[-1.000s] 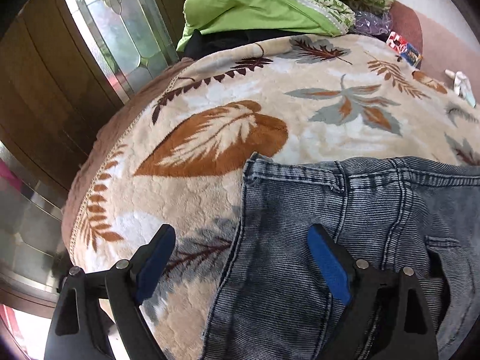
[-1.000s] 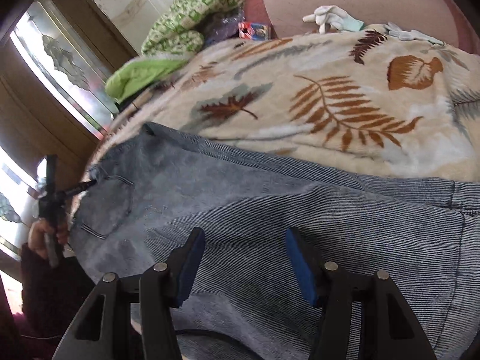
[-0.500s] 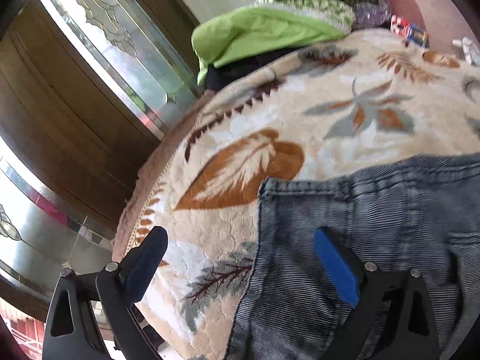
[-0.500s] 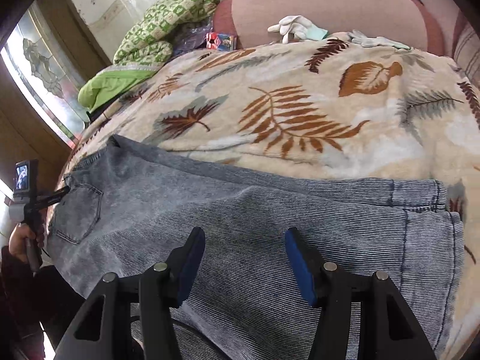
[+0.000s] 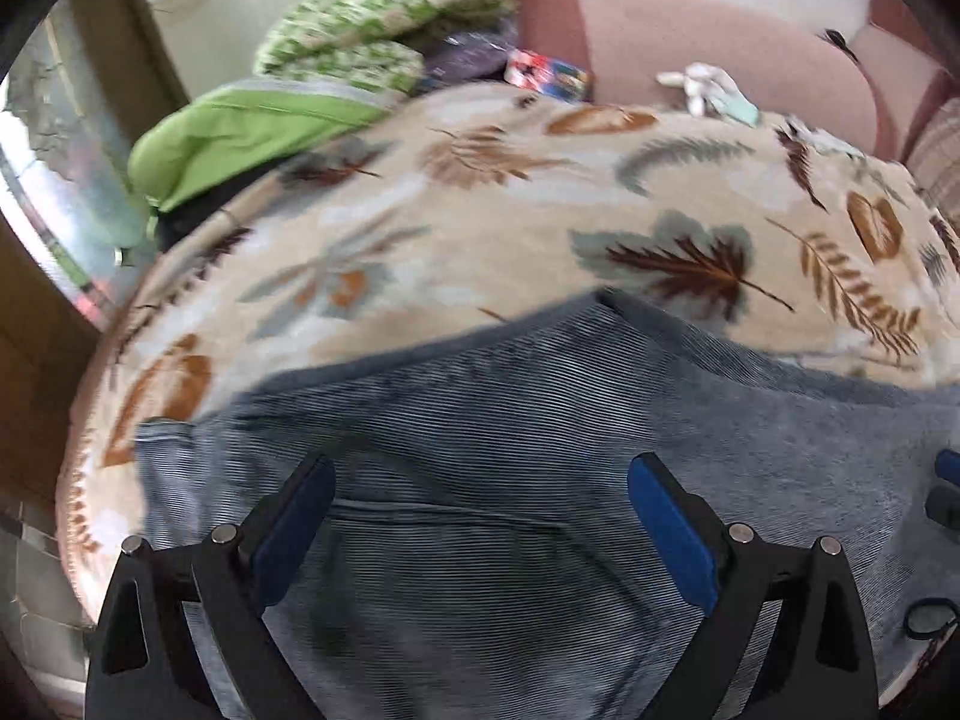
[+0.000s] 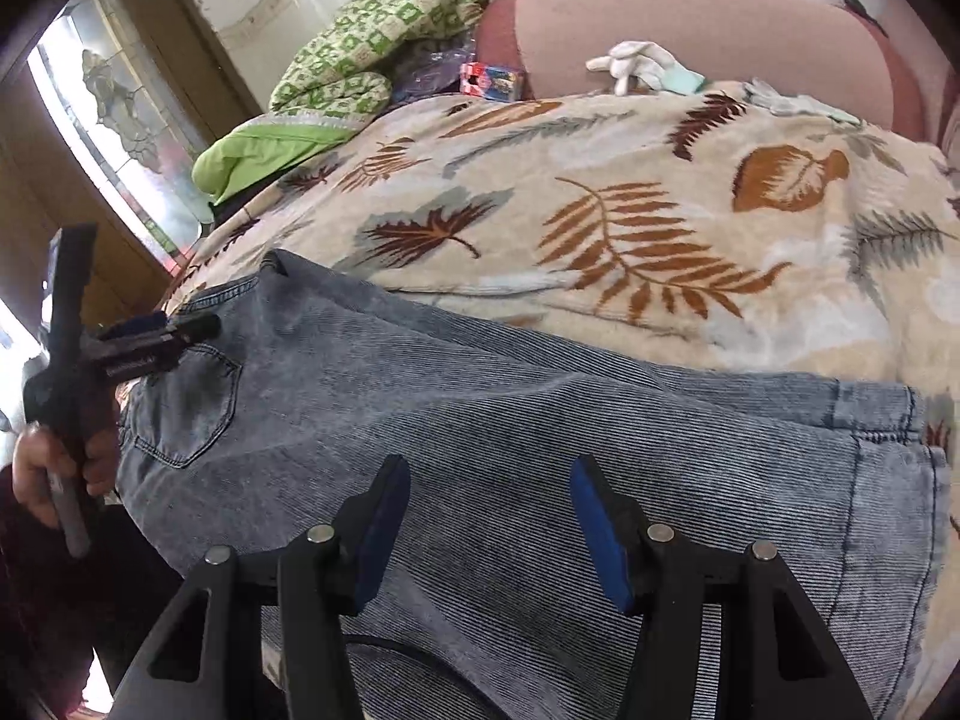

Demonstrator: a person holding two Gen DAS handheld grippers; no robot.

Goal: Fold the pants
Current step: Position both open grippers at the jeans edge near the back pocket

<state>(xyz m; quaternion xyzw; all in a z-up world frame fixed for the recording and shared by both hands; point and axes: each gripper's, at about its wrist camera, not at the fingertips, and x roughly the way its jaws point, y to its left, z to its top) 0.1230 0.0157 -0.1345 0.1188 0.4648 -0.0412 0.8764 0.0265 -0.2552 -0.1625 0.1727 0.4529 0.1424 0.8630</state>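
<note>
The jeans (image 6: pixel 540 432) lie flat along the near edge of the leaf-print blanket (image 6: pixel 660 210), folded lengthwise it seems, waistband and back pocket (image 6: pixel 186 408) at the left end, hems at the right. The left gripper (image 5: pixel 480 516) hangs over the seat area with its jaws spread wide, nothing between them, and the picture from it is smeared with motion. The right gripper (image 6: pixel 489 516) sits over the middle of the legs, jaws partly apart and gripping nothing.

Here is the risk, as I read it. That left tool is wide and off the waistband edge; if it pinches from here it may catch only the top layer of denim, and the fold would peel open as it lifts. The blanket is plush, so a deep bite could drag it up too. The jeans also sit close to the near edge, and a hard tug might slide them off.
</note>
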